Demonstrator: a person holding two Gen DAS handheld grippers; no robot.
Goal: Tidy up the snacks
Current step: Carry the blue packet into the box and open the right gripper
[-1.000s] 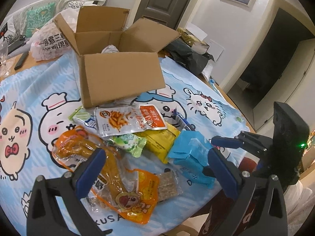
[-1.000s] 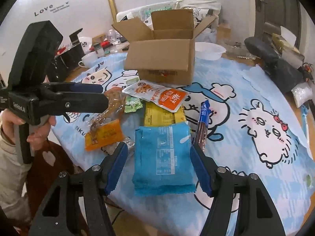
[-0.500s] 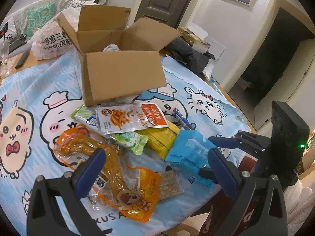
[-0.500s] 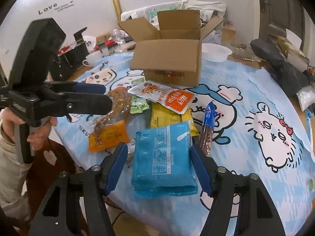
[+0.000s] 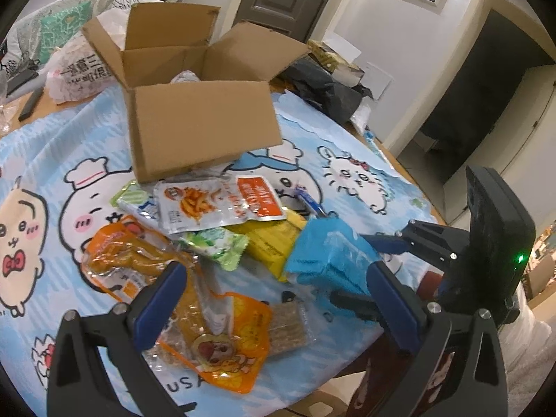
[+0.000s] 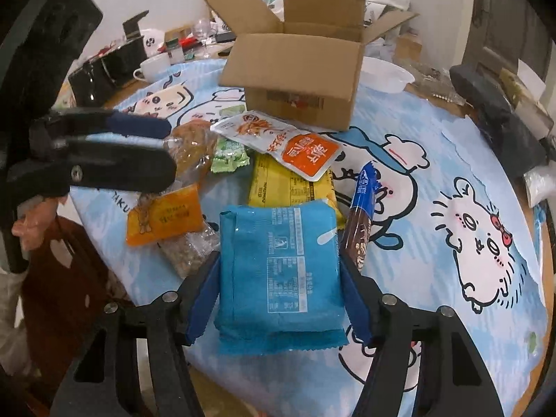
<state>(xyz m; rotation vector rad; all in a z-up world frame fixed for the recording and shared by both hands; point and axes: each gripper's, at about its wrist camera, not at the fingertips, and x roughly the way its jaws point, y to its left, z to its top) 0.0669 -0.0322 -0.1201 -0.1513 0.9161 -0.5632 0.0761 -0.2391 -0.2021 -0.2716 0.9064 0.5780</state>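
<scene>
progress: early, most snacks lie loose before the cardboard box (image 6: 295,80) | box contents: one pale item, perhaps | right gripper (image 6: 279,295): closing around the blue packet (image 6: 278,260) | left gripper (image 5: 274,299): apart, empty

Left gripper (image 5: 274,299): black angular frame, two long arms ending in fingers (image 5: 158,304) faced with dark blue pads. Round silver screw heads on each arm near the pad base. Seen side-on from the right wrist view, a tall black block rises behind its fingers.

Right gripper (image 6: 279,293): same build, black frame with triangular cut-outs, silver screws, blue pads (image 6: 203,300) with a serrated lower edge. From the left wrist view, a black upright housing with a small green light behind it.

Person's hand (image 6: 29,219) on the left gripper's handle; pale sleeve at the frame edge.
</scene>
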